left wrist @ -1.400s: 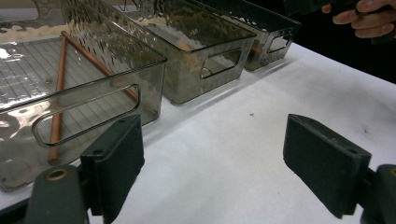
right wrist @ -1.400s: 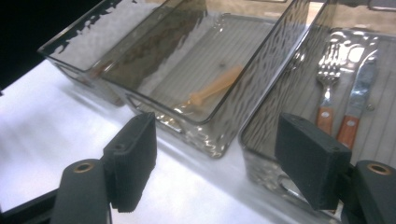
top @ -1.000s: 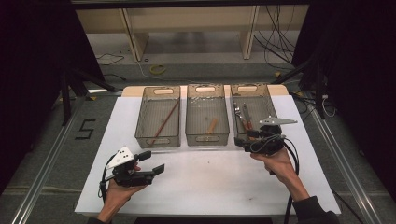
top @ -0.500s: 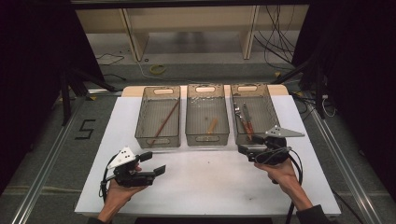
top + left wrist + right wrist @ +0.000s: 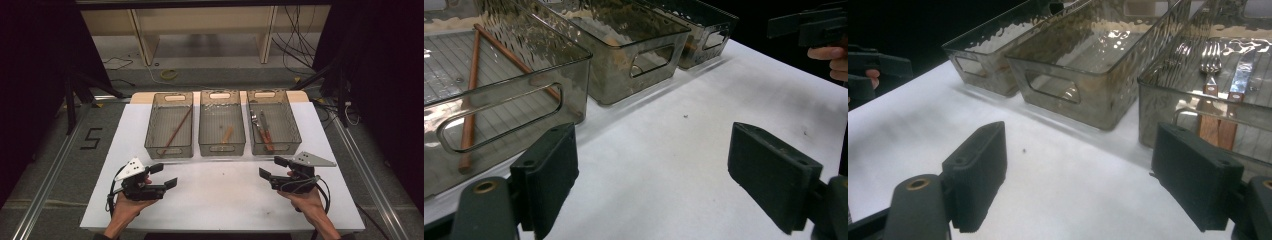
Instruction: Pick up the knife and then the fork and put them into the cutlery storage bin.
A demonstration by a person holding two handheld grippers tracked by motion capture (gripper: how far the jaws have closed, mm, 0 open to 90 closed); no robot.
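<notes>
1. Smoky translucent plastic bins stand in a row: the right bin holds a wooden-handled fork and knife, near the right gripper.
2. Right gripper's jaws have just been opening and stand wide, nothing between them; left gripper is released too, over the white table.
3. Likely between picks; the next move needs a fresh item.

The right gripper now sits back from the right bin, lower over the white table. Its jaws have just been opening, with nothing between them.
</notes>
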